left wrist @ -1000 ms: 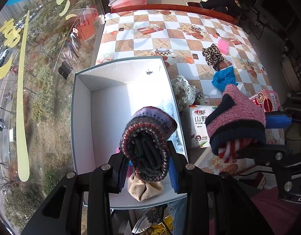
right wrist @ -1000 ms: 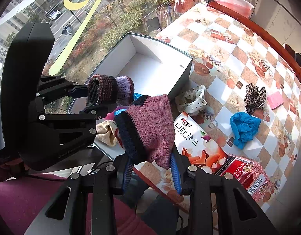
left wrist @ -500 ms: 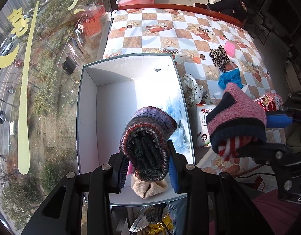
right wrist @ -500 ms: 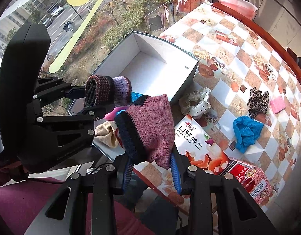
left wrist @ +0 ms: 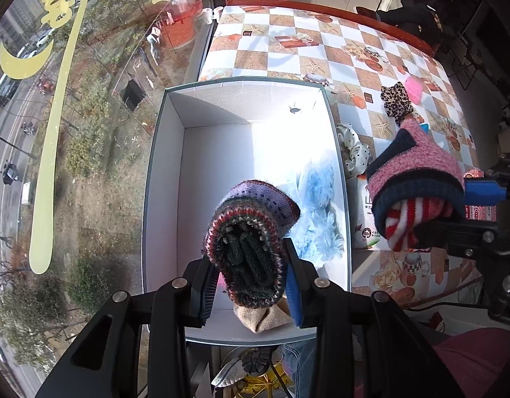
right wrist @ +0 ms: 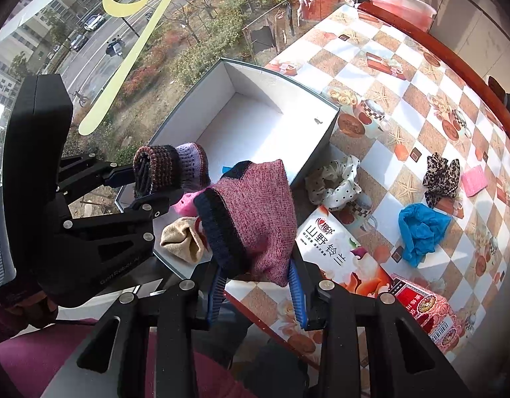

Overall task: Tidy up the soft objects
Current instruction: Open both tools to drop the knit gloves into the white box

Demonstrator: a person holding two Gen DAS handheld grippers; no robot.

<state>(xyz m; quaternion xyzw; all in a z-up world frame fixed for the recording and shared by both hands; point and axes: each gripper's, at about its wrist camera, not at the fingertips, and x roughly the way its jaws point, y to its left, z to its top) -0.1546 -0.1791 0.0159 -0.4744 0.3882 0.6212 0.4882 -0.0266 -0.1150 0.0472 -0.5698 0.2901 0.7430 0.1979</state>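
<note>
Left tongs (left wrist: 251,285) clenched on a striped purple knit sock (left wrist: 251,232), held over the near end of the white box (left wrist: 162,165). Versus a second ago the left view has shifted: more of the box floor shows, and a fluffy light-blue item (left wrist: 317,212) along the box's right wall is now visible, hidden before. Tan sock (left wrist: 264,318) lies at the box's near edge, under the tongs, same as before. Right tongs (right wrist: 258,292) clenched on a pink knit sock with navy cuff (right wrist: 255,219), above the tabletop (right wrist: 387,76) edge just beside the box; unchanged. Polka-dot scrunchie (right wrist: 337,182), blue cloth (right wrist: 420,229), leopard scrunchie (right wrist: 442,174) sit on the tabletop, not moved.
</note>
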